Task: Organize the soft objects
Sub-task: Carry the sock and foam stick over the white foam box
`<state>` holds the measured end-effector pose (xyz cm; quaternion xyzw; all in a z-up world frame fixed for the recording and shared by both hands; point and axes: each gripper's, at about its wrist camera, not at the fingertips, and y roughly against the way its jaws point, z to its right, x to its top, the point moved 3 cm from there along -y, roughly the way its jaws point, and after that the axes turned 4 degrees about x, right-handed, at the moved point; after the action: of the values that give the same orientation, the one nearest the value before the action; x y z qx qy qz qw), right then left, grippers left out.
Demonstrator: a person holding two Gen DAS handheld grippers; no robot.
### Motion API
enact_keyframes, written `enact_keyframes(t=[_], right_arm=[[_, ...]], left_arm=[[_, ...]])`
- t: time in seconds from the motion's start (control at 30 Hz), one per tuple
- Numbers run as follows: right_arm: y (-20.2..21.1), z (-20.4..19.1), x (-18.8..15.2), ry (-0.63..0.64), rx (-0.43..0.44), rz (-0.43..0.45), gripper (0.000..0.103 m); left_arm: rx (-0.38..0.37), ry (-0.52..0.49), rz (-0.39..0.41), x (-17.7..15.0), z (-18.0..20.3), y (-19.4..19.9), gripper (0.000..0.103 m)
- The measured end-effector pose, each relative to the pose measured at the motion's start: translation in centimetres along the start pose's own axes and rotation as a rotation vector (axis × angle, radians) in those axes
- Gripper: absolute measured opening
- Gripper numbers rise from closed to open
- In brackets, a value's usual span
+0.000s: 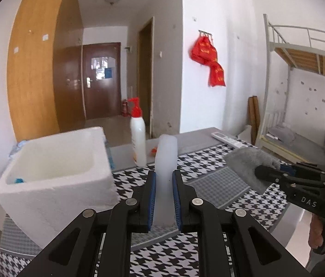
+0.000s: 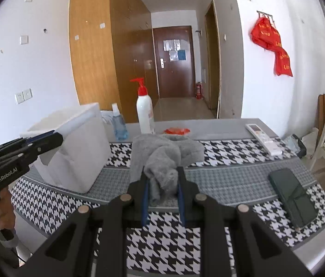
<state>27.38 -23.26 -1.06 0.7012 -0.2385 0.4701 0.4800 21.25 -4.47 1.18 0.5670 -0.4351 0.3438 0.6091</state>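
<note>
Mid-carry. My left gripper (image 1: 164,180) pinches a white foam block (image 1: 166,159); my right gripper (image 2: 162,180) pinches a grey fleece cloth (image 2: 162,159), both clear of the table (image 2: 231,180). Next: over the foam box (image 1: 54,161), release inside.

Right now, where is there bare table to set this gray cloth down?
The widest free patch is the houndstooth mat between the foam box and the dark wallet. The front strip near both grippers is also bare. It is crowded at the back: pump bottle, blue spray bottle, remote.
</note>
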Motion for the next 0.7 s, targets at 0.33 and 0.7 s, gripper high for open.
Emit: enact_keyframes(t=[0.33, 0.7], right_arm=[[-0.5, -1.0, 1.2, 0.043, 0.035, 0.017, 0.025], [-0.6, -1.8, 2.2, 0.031, 0.065, 0.033, 0.025]], left_arm=[[0.061, 0.012, 0.008, 0.8, -1.1, 0.1, 0.016], [0.086, 0.015, 0.026, 1.2, -1.6, 0.8, 0.016]])
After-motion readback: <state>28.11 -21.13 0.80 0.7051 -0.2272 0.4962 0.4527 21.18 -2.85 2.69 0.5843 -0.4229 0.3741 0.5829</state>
